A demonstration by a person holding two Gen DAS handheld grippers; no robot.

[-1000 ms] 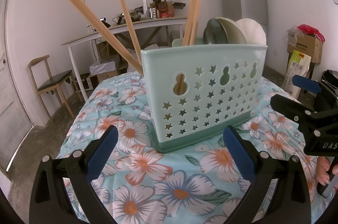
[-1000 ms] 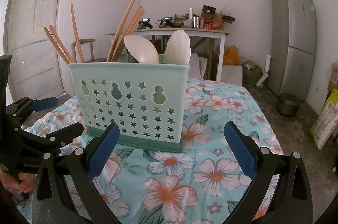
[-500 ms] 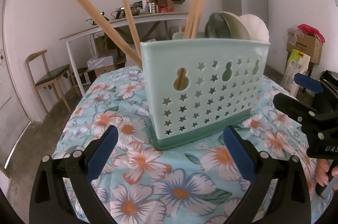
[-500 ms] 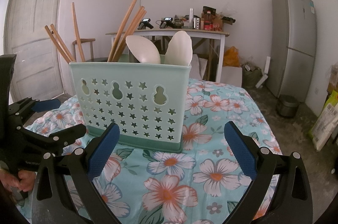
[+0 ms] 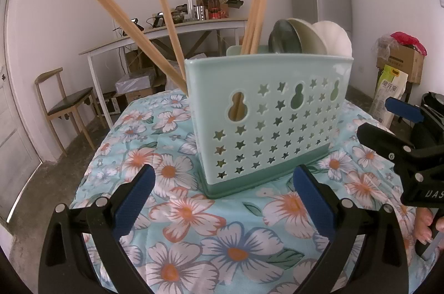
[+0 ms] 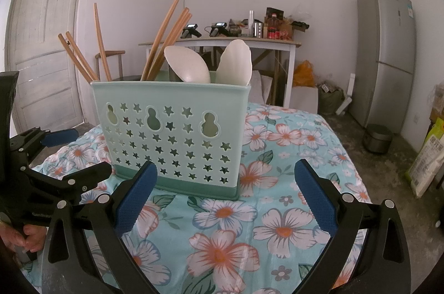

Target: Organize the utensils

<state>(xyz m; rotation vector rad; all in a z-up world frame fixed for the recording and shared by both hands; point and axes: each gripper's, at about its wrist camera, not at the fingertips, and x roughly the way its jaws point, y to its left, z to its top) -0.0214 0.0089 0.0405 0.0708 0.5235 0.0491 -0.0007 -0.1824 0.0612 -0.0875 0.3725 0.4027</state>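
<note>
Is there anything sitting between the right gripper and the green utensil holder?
Nothing visible. Only bare floral tablecloth lies between the open right gripper and the utensil holder.

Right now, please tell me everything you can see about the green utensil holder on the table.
The utensil holder is a pale mint-green box, plastic by its look, with a darker green base band. Its front wall has star-shaped holes and three gourd-shaped cutouts. It stands upright on the floral tablecloth. Wooden chopsticks lean out of it, and pale spoons stand bowl-up at one end. Neither tool touches it: the left tool and right tool are both open and empty.
</note>
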